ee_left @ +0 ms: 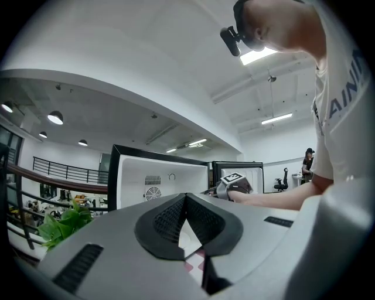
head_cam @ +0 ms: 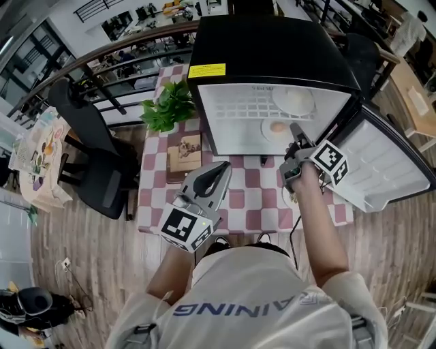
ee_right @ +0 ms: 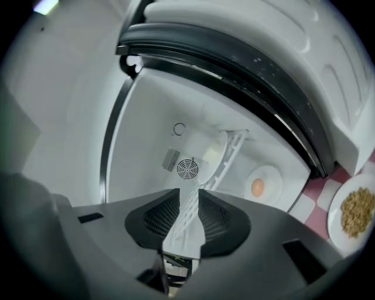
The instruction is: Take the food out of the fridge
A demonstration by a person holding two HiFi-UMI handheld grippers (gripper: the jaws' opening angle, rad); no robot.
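inside the open fridge (head_cam: 272, 48): lining up the grab

low in the fridge sits a white plate (ee_right: 270, 171) bearing 1 round tan piece of food (ee_right: 257, 187). right gripper (ee_right: 188, 199) faces it, jaws apart, nothing between them. left gripper (ee_left: 186, 202) hangs back, jaws pinched together, empty. plate looks stiff, light, slick: pinch its near rim, keep it level so the food cannot roll.

An open-plan office or lab on a mezzanine: a railing (head_cam: 102, 58) overlooks cluttered desks (head_cam: 163, 10), an office chair (head_cam: 102, 177) stands by the checked table's (head_cam: 252, 180) left edge, and strip lights (ee_left: 275, 119) line the ceiling.
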